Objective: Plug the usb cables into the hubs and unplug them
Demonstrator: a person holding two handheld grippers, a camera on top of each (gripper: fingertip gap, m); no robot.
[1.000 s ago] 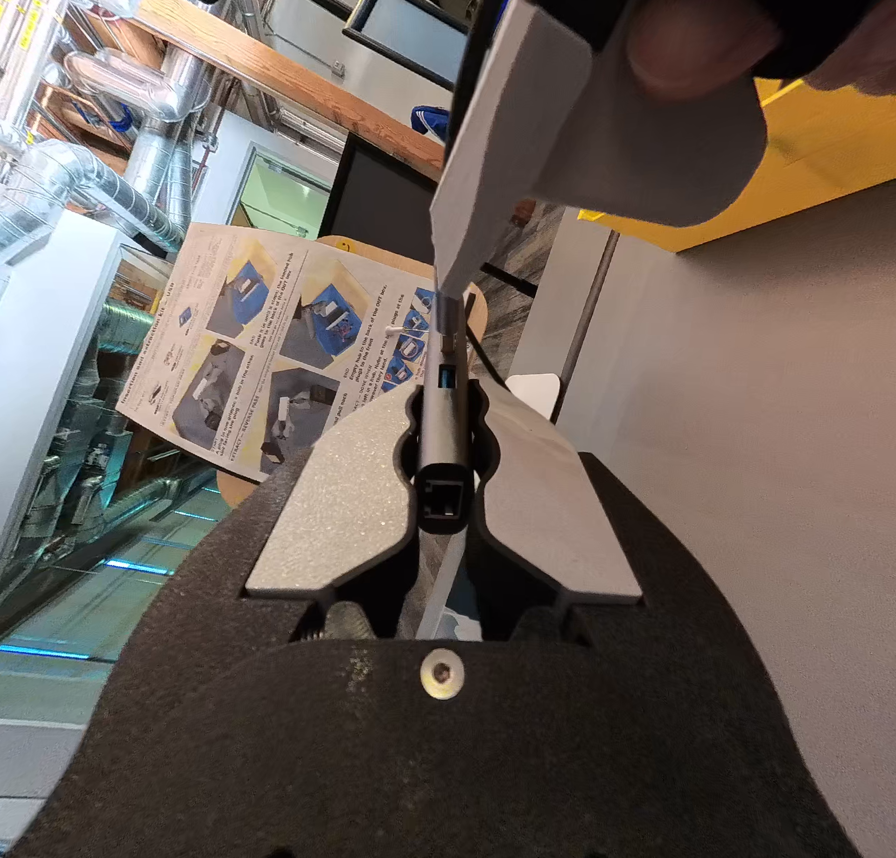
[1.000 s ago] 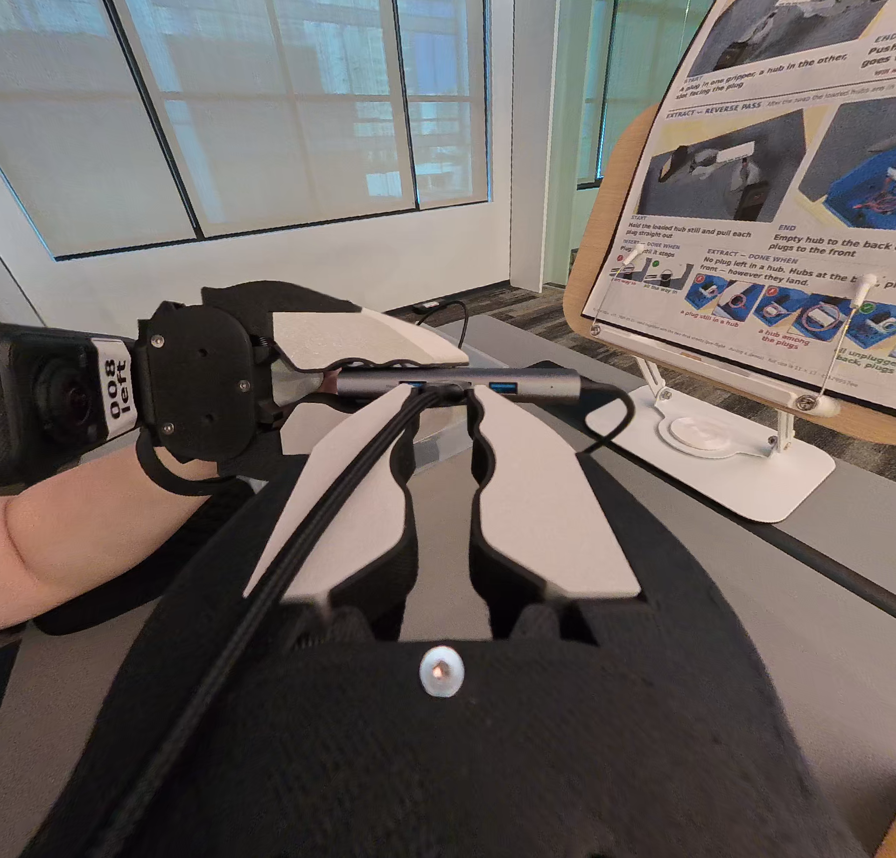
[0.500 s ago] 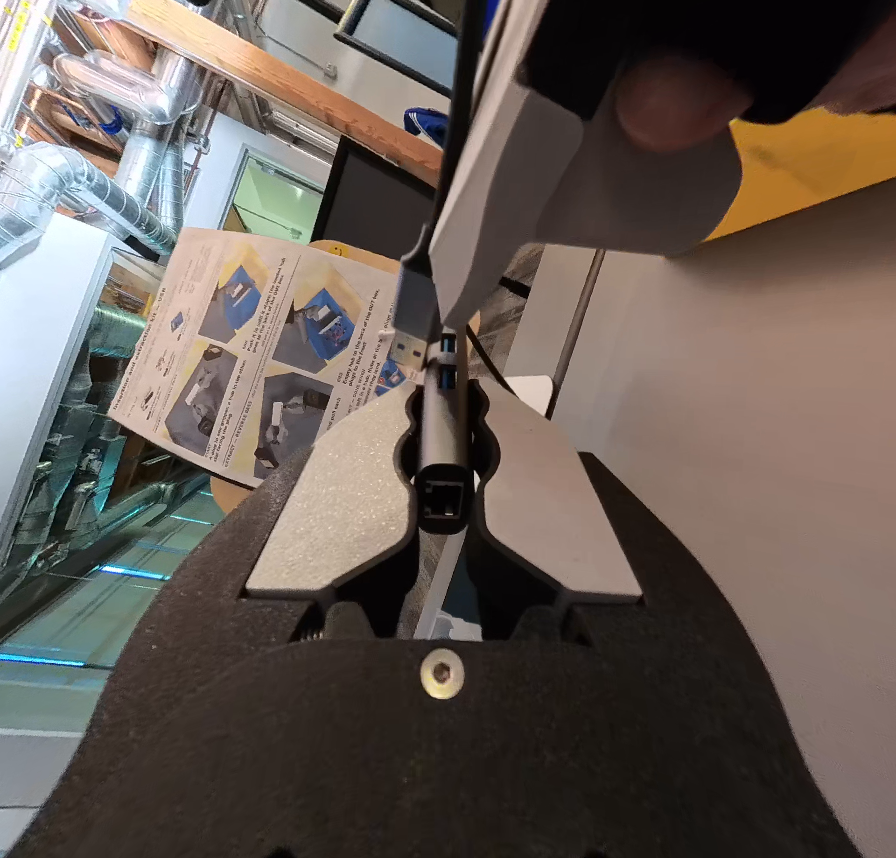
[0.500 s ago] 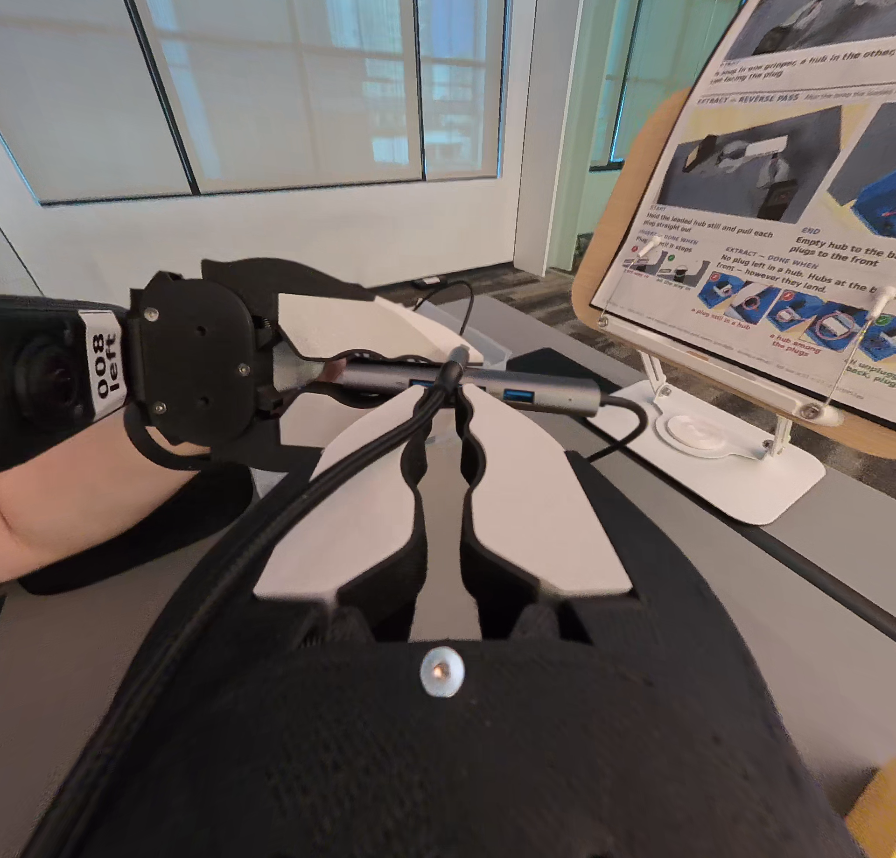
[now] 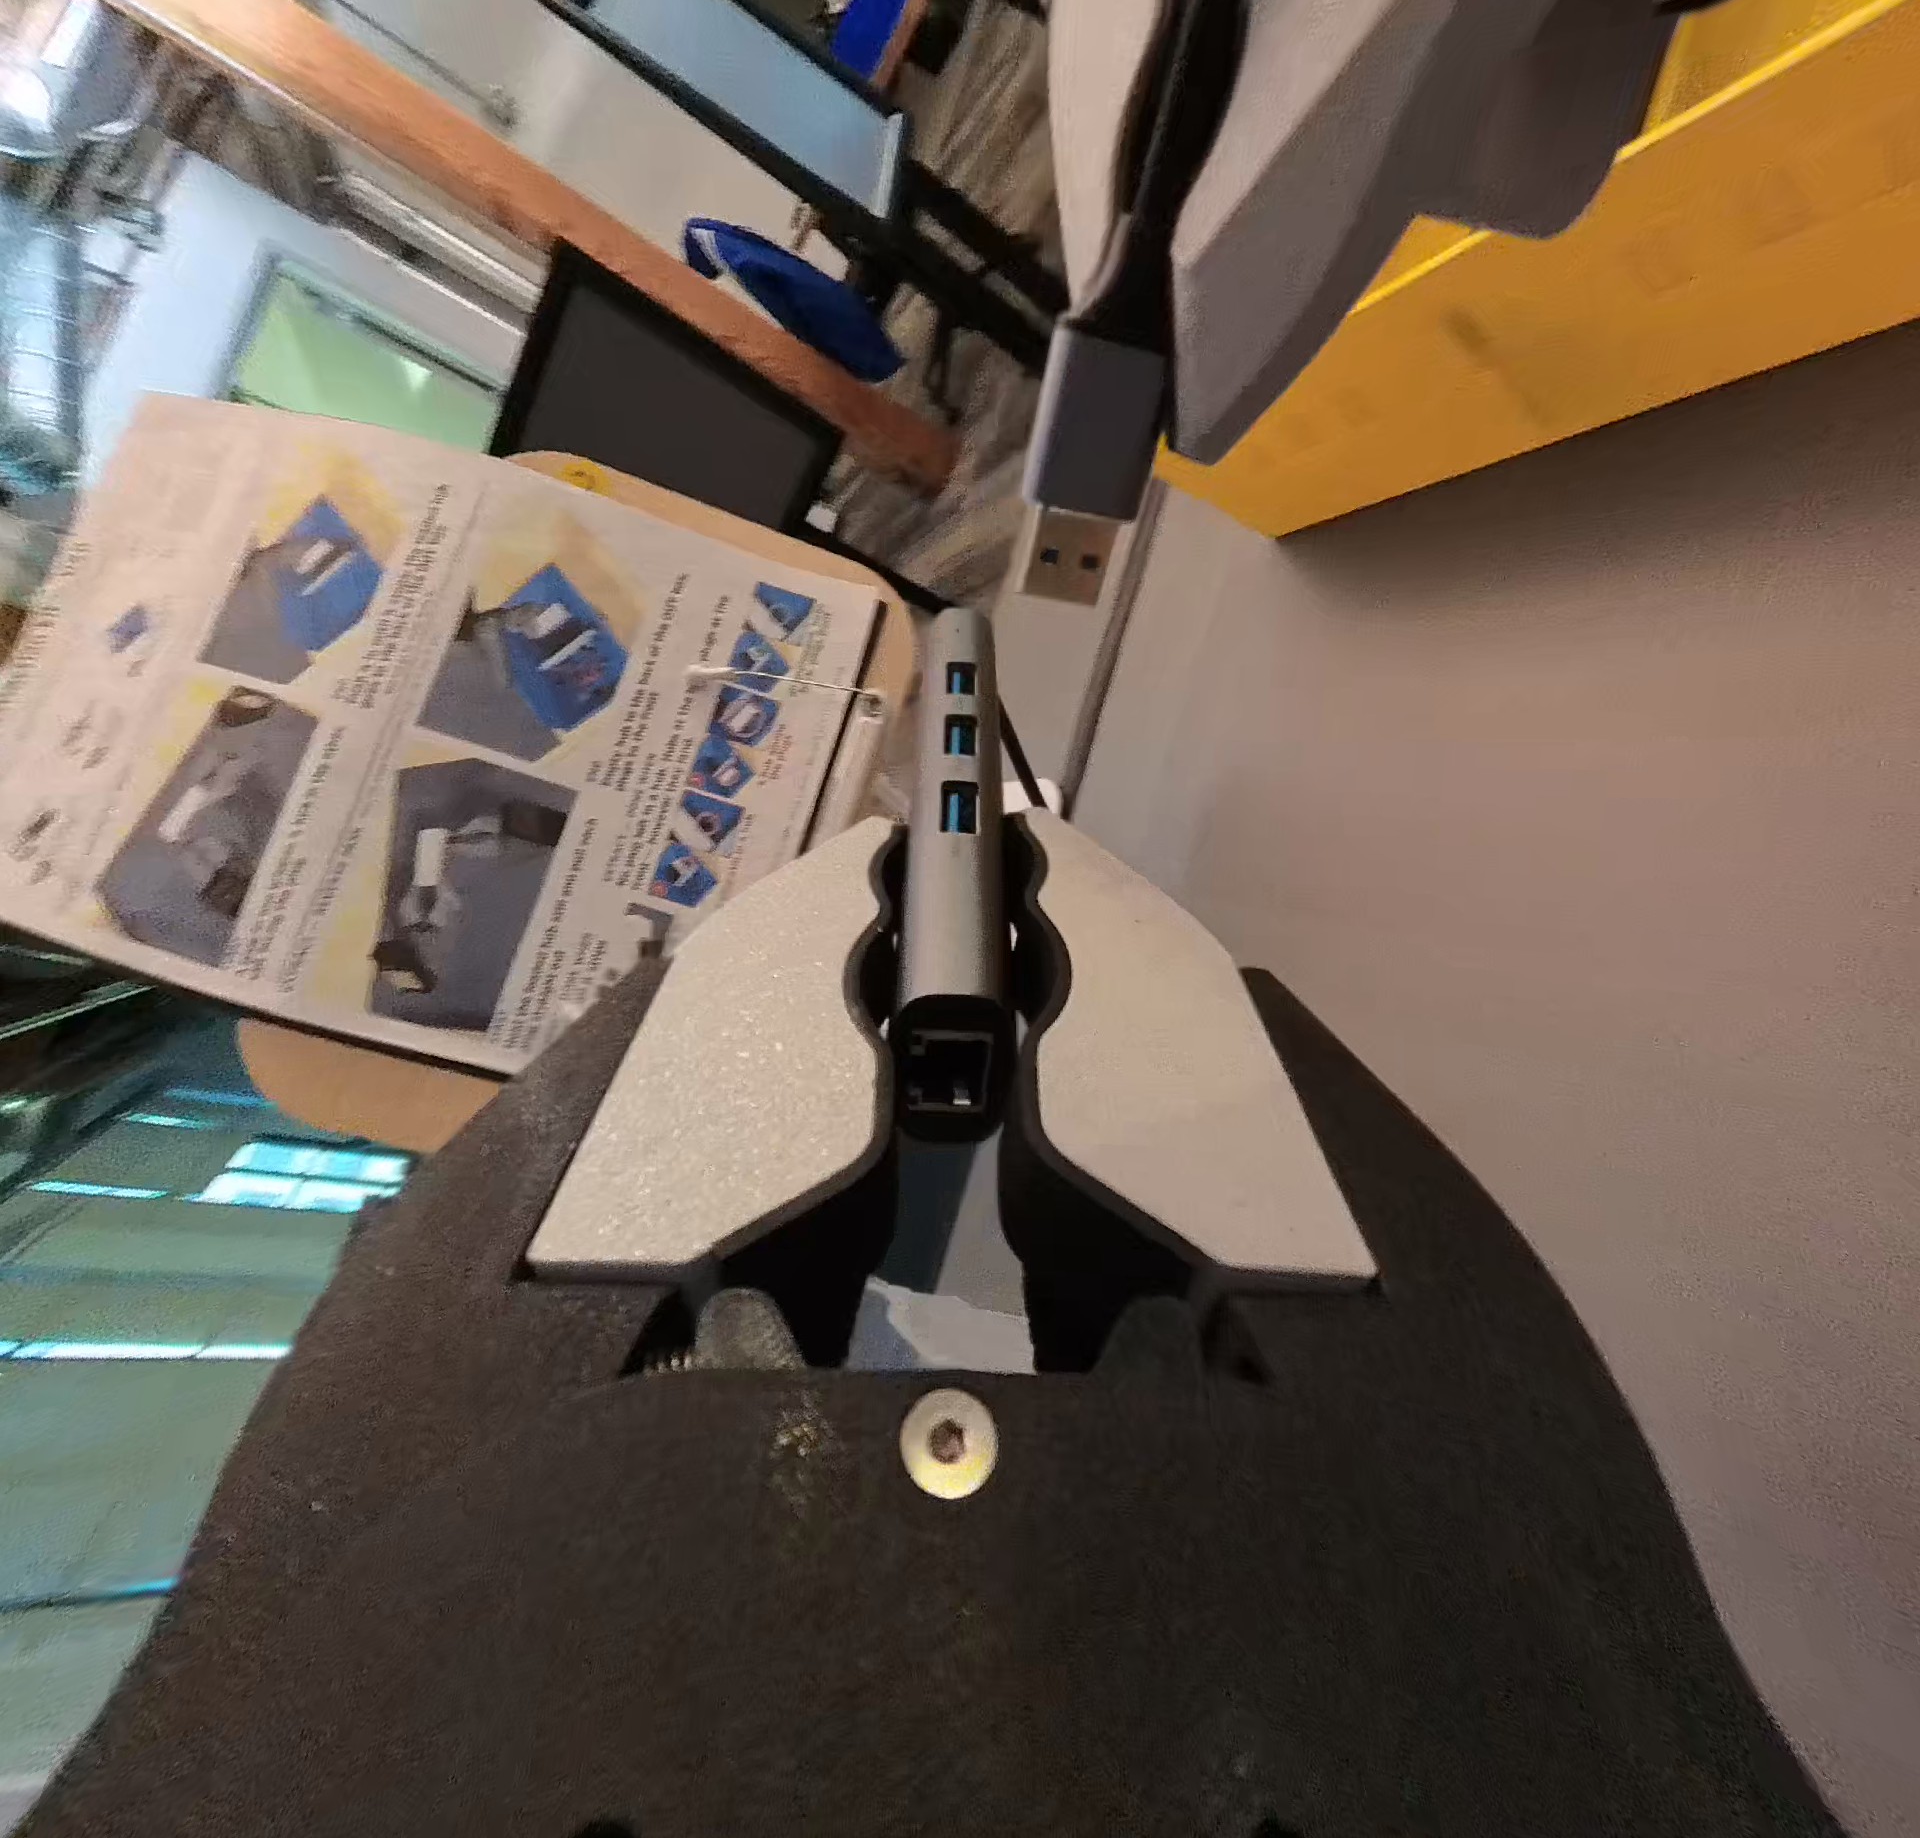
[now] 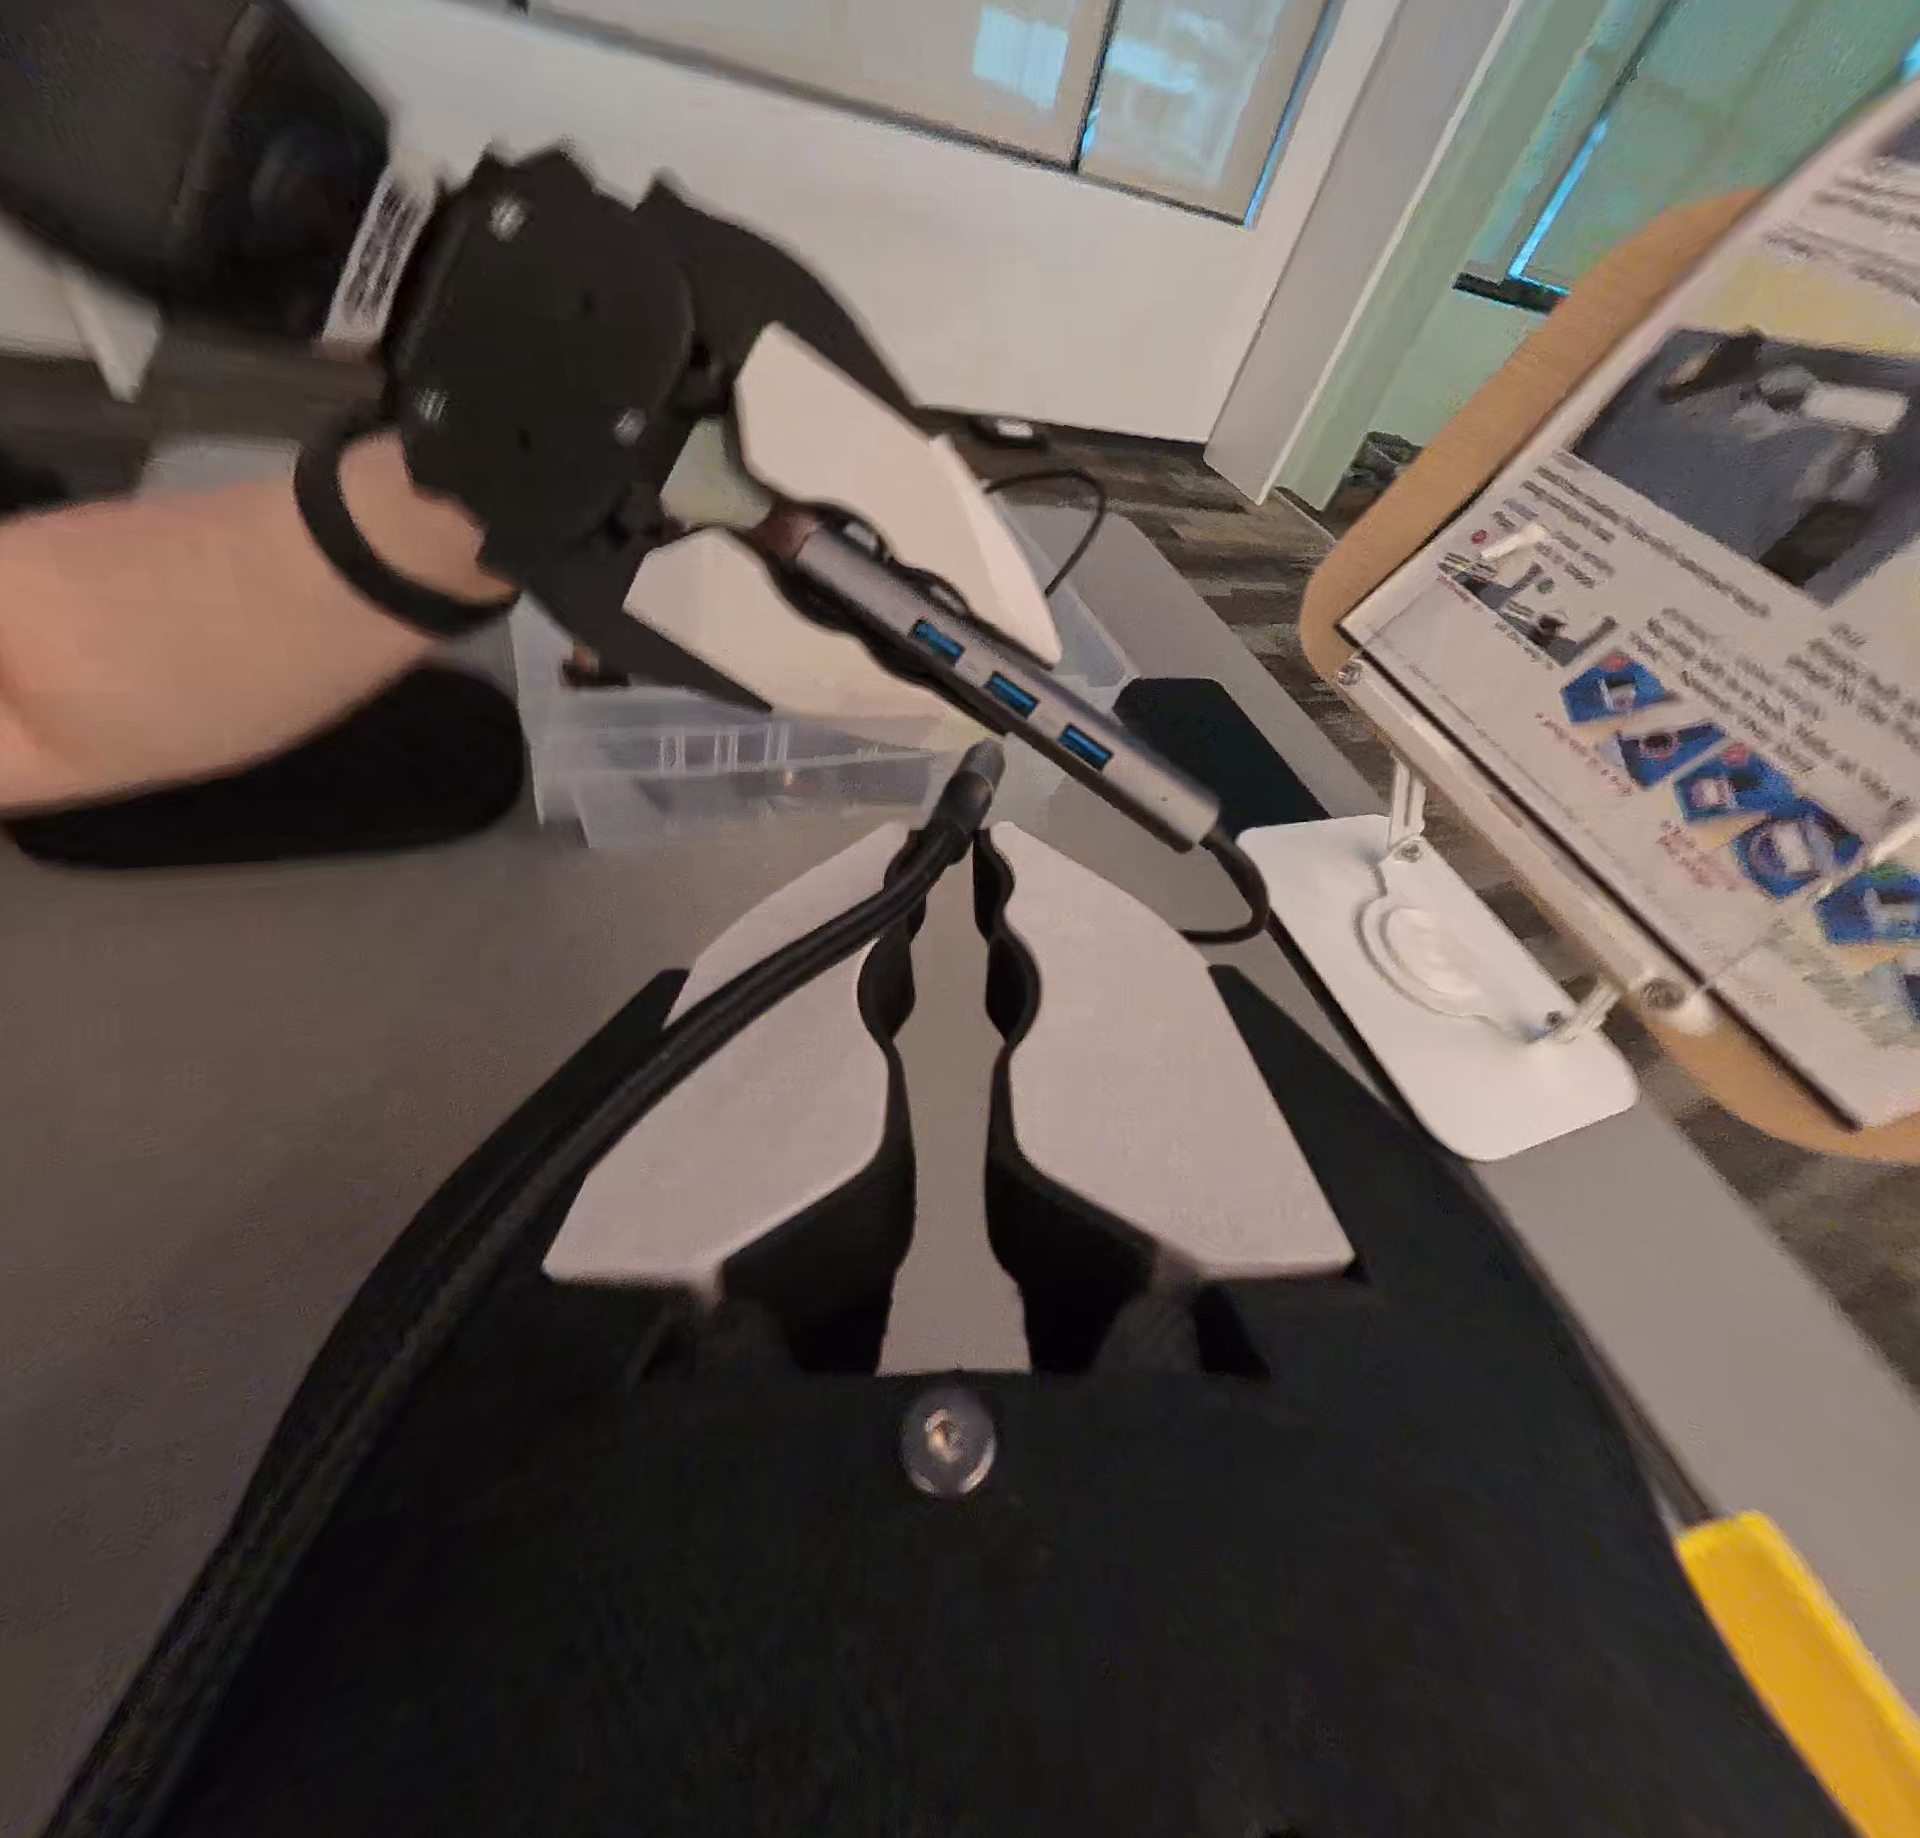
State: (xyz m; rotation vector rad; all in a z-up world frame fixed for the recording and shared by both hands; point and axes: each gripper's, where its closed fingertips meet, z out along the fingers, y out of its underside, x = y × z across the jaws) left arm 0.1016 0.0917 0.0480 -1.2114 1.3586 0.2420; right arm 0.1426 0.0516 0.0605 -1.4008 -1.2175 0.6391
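Observation:
My left gripper (image 5: 951,832) is shut on a grey USB hub (image 5: 953,895) with three blue ports, all empty, and holds it in the air. The hub also shows in the right wrist view (image 6: 1023,702), sticking out of the left gripper (image 6: 935,583). My right gripper (image 6: 951,838) is shut on a black cable's USB plug (image 6: 975,775). In the left wrist view that plug (image 5: 1086,469) hangs free above the hub's far end, clear of the ports, under the right gripper's fingers (image 5: 1299,230).
A printed instruction sheet (image 6: 1704,666) leans on a wooden board on a white stand (image 6: 1455,999) at the right; it also shows in the left wrist view (image 5: 395,728). A clear plastic bin (image 6: 727,749) sits behind the hub on the grey table (image 6: 260,1061). Across from one pair of fingers to the other is roughly 7 centimeters.
The plug has come out of the hub's port and the right gripper has drawn back with it. The left gripper has tilted the hub and moved away; all ports now show empty.

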